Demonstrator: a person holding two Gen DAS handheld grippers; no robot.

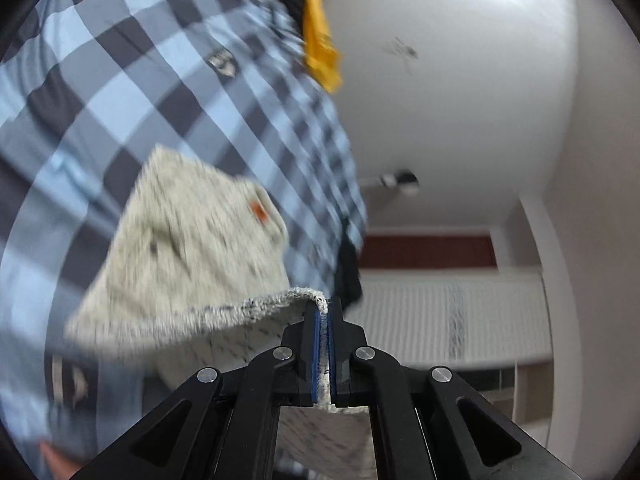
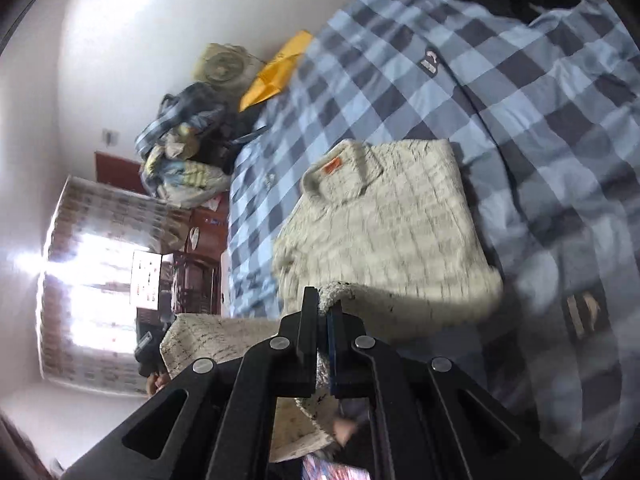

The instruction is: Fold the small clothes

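I am pinching the cream knit sweater with both sets of jaws: my left gripper is pressing its pads together on a fuzzy hem edge that is curling over the fingertips, and my right gripper is clamping another stretch of the same hem. The rest of the sweater is lying on the blue checked bedspread, its collar and small orange tag at the far end and its body spreading toward me, the near part lifting off the bed into my jaws. Checked cloth is lying bare all around the sweater, widest on the far side, while the bed's edge is running close along one side of the garment, with white wall just beyond it. The left wrist view is blurring heavily but is showing a yellow cloth at the far corner of the bed and a pale panelled surface below a dark red band past the edge. Only the right wrist view is showing a heap of bags and clothes piled at the far end of the bed, a bright curtained window, dark wooden furniture beside the bed, and my left-hand tool gripping the sweater's other near corner.
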